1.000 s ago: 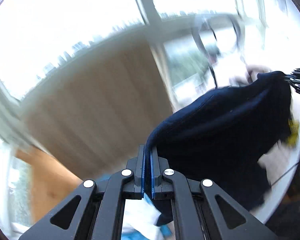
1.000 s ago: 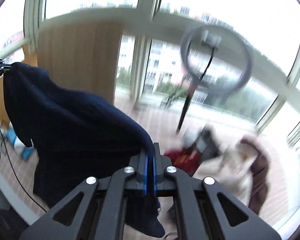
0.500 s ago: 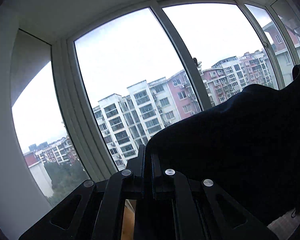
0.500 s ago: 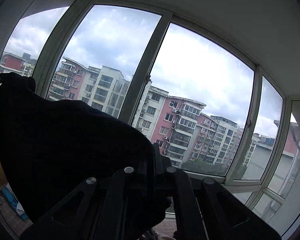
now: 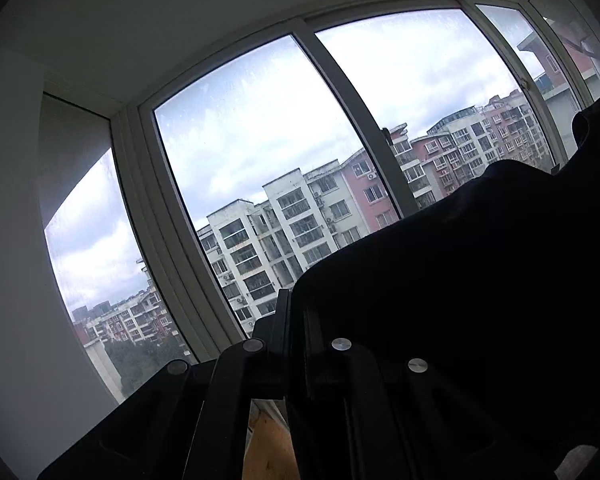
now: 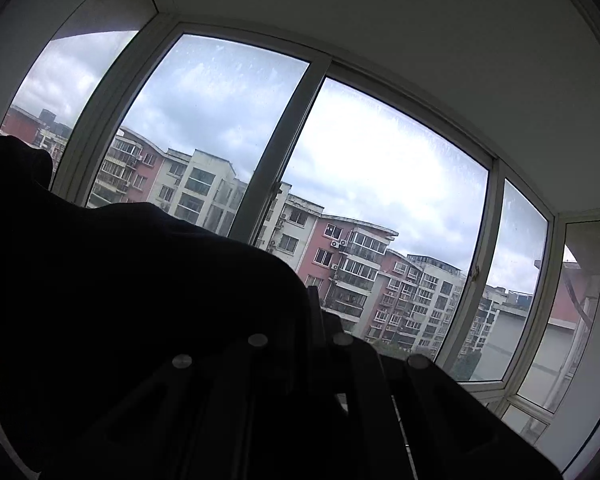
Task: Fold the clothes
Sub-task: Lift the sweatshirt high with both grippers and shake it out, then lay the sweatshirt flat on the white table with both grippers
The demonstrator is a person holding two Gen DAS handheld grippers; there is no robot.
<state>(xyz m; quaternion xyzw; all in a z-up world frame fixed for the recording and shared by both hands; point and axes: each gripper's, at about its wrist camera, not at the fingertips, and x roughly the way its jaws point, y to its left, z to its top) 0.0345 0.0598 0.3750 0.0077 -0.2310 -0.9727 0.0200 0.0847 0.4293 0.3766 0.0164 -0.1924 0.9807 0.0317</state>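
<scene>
A dark navy garment (image 5: 480,280) hangs stretched between my two grippers, held high against the windows. In the left wrist view my left gripper (image 5: 296,304) is shut on one top corner of the cloth, which spreads away to the right. In the right wrist view my right gripper (image 6: 310,300) is shut on the other top corner, and the garment (image 6: 120,292) fills the left half of that view. Backlight leaves the cloth and fingers almost black. The garment's lower part is hidden below both views.
Tall windows with white frames (image 5: 360,104) fill the background, with apartment blocks (image 6: 360,272) and cloudy sky outside. A white ceiling (image 6: 420,20) runs above. A sliver of wooden surface (image 5: 266,452) shows under the left gripper.
Both grippers rose and tilted up with the garment: a second ago they looked down at the floor, wooden panel and ring light; now they face the windows. Little has moved in the last half second.
</scene>
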